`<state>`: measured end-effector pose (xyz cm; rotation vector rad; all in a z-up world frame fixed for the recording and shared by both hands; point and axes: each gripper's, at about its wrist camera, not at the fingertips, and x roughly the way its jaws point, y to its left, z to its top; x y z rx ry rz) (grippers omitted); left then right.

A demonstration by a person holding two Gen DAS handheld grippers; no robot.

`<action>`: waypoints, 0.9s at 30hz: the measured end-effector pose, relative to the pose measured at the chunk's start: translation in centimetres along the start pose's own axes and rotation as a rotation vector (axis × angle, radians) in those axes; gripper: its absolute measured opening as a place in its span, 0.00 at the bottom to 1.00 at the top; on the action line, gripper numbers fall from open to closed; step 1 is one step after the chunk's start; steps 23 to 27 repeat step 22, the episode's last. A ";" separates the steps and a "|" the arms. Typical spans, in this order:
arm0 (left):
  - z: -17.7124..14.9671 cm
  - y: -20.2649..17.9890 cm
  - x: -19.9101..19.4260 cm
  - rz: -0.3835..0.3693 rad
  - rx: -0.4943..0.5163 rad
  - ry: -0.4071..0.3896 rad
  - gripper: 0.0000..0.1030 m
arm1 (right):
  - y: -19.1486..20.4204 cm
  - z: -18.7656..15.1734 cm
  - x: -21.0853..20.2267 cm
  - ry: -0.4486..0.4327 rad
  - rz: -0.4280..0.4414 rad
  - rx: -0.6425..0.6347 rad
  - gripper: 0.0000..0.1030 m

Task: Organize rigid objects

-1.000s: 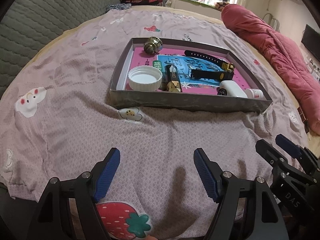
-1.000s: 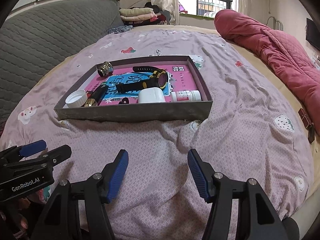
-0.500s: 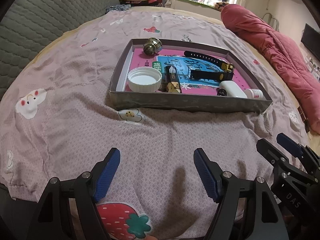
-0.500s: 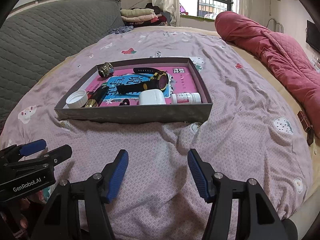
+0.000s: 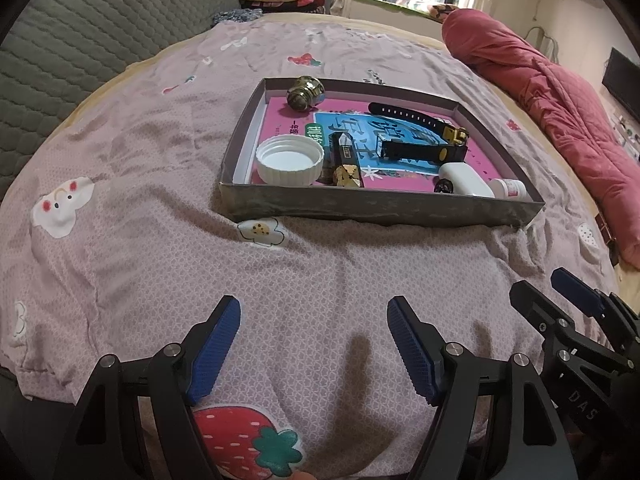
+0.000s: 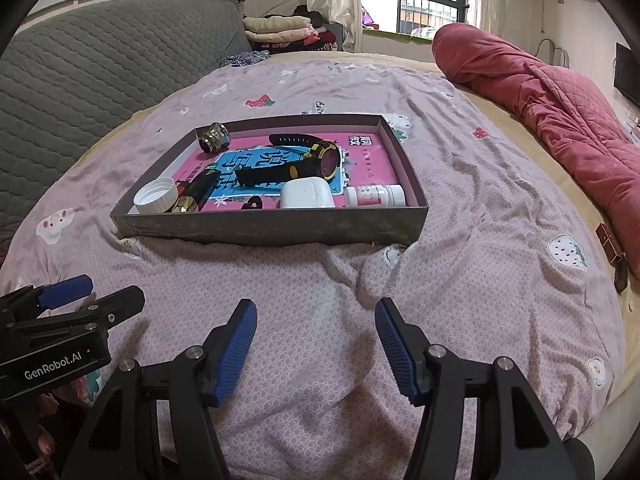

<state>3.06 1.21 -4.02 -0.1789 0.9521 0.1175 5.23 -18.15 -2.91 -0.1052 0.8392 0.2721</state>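
A shallow grey box (image 5: pixel 376 206) (image 6: pixel 272 228) with a pink and blue liner sits on the bed. In it lie a white cap (image 5: pixel 290 159) (image 6: pixel 155 197), a brass knob (image 5: pixel 306 90) (image 6: pixel 214 138), a black and gold stick (image 5: pixel 346 160) (image 6: pixel 194 196), a black watch (image 5: pixel 424 148) (image 6: pixel 296 162), a white case (image 5: pixel 464 180) (image 6: pixel 307 194) and a small white bottle (image 5: pixel 510 189) (image 6: pixel 376 196). My left gripper (image 5: pixel 314 344) is open and empty over the bedsheet, well short of the box. My right gripper (image 6: pixel 316 340) is open and empty beside it.
The bed is covered by a pink patterned sheet (image 5: pixel 140 208) (image 6: pixel 500 240). A red quilt (image 5: pixel 560 92) (image 6: pixel 560 108) lies along the right edge. A grey quilted headboard (image 6: pixel 80 64) stands at the left. Folded clothes (image 6: pixel 280 28) lie at the far end.
Both grippers have drawn back and up slightly; the box looks a little farther. The jaws stay open. Nothing in the box has moved.
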 end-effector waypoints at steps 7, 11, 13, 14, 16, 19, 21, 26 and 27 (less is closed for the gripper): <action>0.0 0.0 -0.1 -0.004 -0.002 -0.002 0.75 | 0.1 0.0 -0.1 0.000 0.002 -0.008 0.59; 0.0 0.0 -0.2 0.001 -0.002 -0.004 0.75 | 0.2 -0.1 0.0 0.001 0.002 -0.011 0.59; 0.0 0.0 -0.2 0.002 -0.004 -0.005 0.75 | 0.2 -0.1 0.0 0.001 0.002 -0.012 0.59; 0.1 0.0 -0.2 0.002 -0.005 -0.006 0.75 | 0.2 -0.1 0.0 0.000 0.002 -0.011 0.59; 0.1 0.0 -0.2 0.005 -0.005 -0.007 0.75 | 0.2 -0.1 0.0 0.000 0.001 -0.012 0.59; 0.1 0.1 -0.1 -0.008 -0.012 -0.007 0.75 | 0.2 0.0 0.0 0.002 0.001 -0.012 0.59; 0.1 0.2 -0.1 -0.010 -0.016 -0.007 0.75 | 0.2 0.0 0.0 0.003 0.001 -0.013 0.59; 0.1 0.3 0.0 -0.010 -0.017 -0.007 0.75 | 0.2 0.0 0.0 0.003 0.000 -0.013 0.59; 0.1 0.3 0.0 -0.010 -0.017 -0.007 0.75 | 0.2 0.0 0.0 0.003 0.000 -0.013 0.59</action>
